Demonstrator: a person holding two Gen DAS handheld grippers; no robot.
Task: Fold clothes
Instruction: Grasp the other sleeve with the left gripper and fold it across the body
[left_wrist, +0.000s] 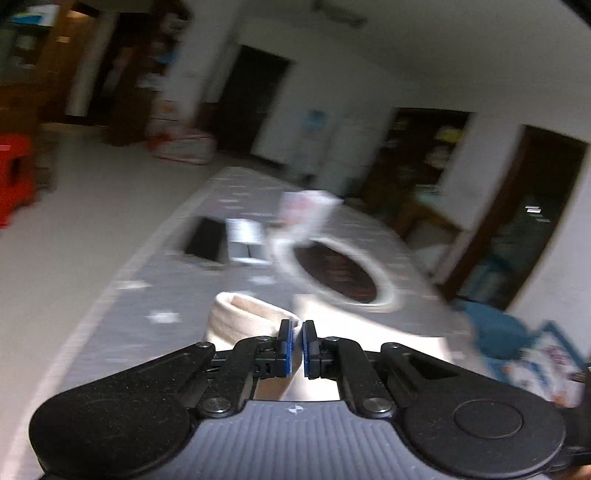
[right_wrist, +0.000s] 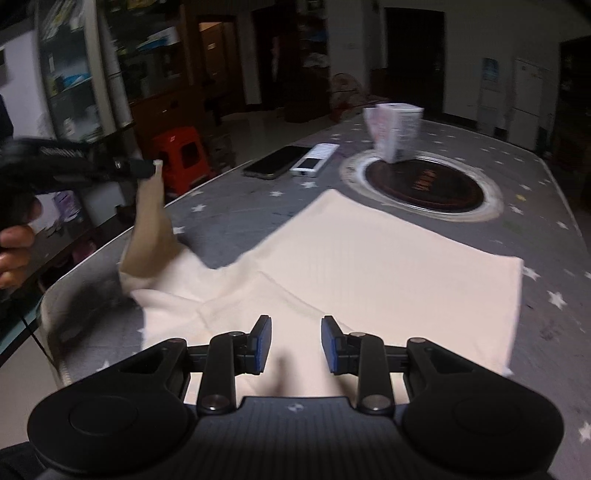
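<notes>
A cream garment (right_wrist: 369, 266) lies spread on the grey star-patterned table (right_wrist: 535, 192). My left gripper (left_wrist: 297, 347) is shut on the garment's sleeve end (left_wrist: 240, 317) and holds it lifted above the table. In the right wrist view the left gripper (right_wrist: 153, 168) shows at the far left with the sleeve (right_wrist: 151, 229) hanging from it. My right gripper (right_wrist: 296, 343) is open and empty, low over the near edge of the garment.
A dark round plate with a white rim (right_wrist: 423, 184) is set in the table behind the garment. A white carton (right_wrist: 395, 133) stands on it. A phone (right_wrist: 275, 162) and a white remote (right_wrist: 314, 160) lie beside it. A red stool (right_wrist: 183, 155) stands left of the table.
</notes>
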